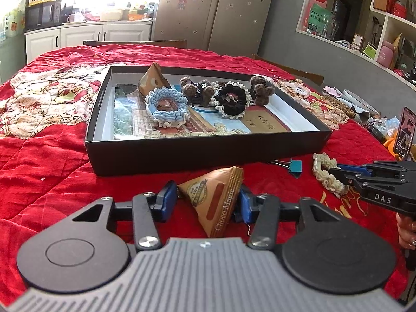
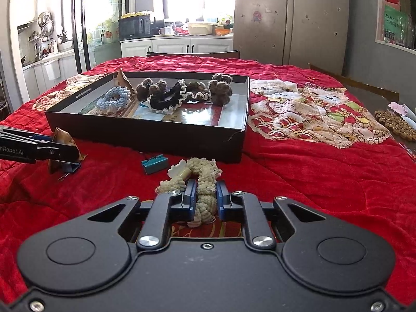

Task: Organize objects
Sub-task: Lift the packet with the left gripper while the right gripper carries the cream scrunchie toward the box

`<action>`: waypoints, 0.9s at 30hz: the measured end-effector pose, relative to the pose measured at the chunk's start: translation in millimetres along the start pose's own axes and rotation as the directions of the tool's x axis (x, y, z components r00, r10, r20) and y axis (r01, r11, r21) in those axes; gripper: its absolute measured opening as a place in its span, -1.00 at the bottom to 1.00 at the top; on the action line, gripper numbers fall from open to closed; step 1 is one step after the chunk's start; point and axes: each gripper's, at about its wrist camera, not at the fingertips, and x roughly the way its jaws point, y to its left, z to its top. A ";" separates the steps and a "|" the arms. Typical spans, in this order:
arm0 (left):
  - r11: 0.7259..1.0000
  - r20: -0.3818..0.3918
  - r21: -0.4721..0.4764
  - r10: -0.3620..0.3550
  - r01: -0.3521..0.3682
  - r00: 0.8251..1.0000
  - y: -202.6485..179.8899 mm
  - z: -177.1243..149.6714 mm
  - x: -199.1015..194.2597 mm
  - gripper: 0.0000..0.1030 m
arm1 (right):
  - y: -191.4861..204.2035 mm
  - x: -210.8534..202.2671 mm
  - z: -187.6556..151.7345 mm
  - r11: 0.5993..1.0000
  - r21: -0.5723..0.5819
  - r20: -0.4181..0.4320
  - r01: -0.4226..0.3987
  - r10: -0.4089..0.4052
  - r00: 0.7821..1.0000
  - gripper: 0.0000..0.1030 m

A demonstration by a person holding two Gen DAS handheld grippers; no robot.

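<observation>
flanking both jaws, black box (image 1: 208, 153) and binder clip (image 1: 295, 167).

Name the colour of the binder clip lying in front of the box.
Teal, with black wire handles: the binder clip shows best in the left wrist view.

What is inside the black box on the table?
Inside the black box: a blue scrunchie, a black scrunchie with white trim, brown fuzzy hair ties and a brown triangular packet, all on a printed sheet. What the scrunchies cover cannot be seen.
</observation>
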 end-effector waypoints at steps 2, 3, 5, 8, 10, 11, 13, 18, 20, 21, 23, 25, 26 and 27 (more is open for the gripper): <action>1.000 0.000 0.000 -0.001 0.001 1.000 0.1 0.0 -0.3 0.01 | 0.4 -0.5 0.2 1.000 -0.001 0.002 -0.001 0.001 1.000 -0.71; 1.000 0.001 -0.001 -0.001 0.001 1.000 0.2 0.1 -0.8 0.01 | 1.1 -1.2 0.5 1.000 -0.003 0.005 -0.002 0.002 1.000 -0.72; 1.000 0.003 -0.001 -0.004 0.004 1.000 0.2 0.9 -2.3 0.00 | 2.0 -2.5 0.9 1.000 -0.005 0.010 -0.004 0.004 1.000 -0.72; 1.000 0.006 0.001 -0.009 0.009 1.000 -0.4 1.4 -4.7 0.00 | 3.2 -6.1 2.3 1.000 -0.013 0.021 -0.004 0.004 1.000 -0.73; 1.000 0.009 0.004 -0.011 0.011 1.000 -1.0 1.8 -6.5 -0.01 | 4.7 -10.0 3.1 1.000 -0.022 0.031 -0.004 0.004 0.999 -0.73; 1.000 0.012 0.005 -0.013 0.013 1.000 -1.4 1.8 -7.5 -0.01 | 5.8 -12.0 3.7 1.000 -0.028 0.038 -0.004 0.005 0.999 -0.74; 1.000 0.018 0.010 -0.015 0.015 1.000 -2.5 2.5 -10.0 -0.01 | 7.2 -15.8 5.7 0.999 -0.038 0.051 -0.005 0.007 0.999 -0.74; 1.000 0.037 0.022 -0.023 0.022 0.999 -5.9 5.8 -18.2 -0.01 | 9.9 -24.5 10.7 0.999 -0.052 0.078 -0.016 0.020 0.997 -0.74; 0.999 0.045 0.025 -0.029 0.028 0.999 -7.2 7.5 -22.2 -0.01 | 11.4 -28.0 12.8 0.998 -0.059 0.088 -0.020 0.026 0.996 -0.74; 0.999 0.050 0.027 -0.032 0.031 0.998 -8.1 8.5 -24.2 -0.01 | 12.3 -29.5 13.7 0.998 -0.062 0.092 -0.022 0.027 0.995 -0.74; 0.999 0.058 0.031 -0.039 0.037 0.998 -9.9 10.5 -27.6 -0.01 | 13.5 -32.7 15.9 0.997 -0.066 0.102 -0.025 0.032 0.994 -0.74; 0.998 0.067 0.035 -0.045 0.043 0.997 -12.1 12.5 -30.8 -0.01 | 14.5 -36.6 18.4 0.997 -0.071 0.114 -0.030 0.038 0.993 -0.74; 0.998 0.071 0.037 -0.048 0.046 0.996 -13.0 13.6 -32.4 -0.01 | 14.9 -38.6 19.9 0.997 -0.073 0.120 -0.032 0.041 0.992 -0.74; 0.998 0.075 0.039 -0.051 0.048 0.996 -14.1 14.3 -34.2 -0.01 | 15.3 -40.1 21.0 0.997 -0.076 0.126 -0.034 0.044 0.991 -0.74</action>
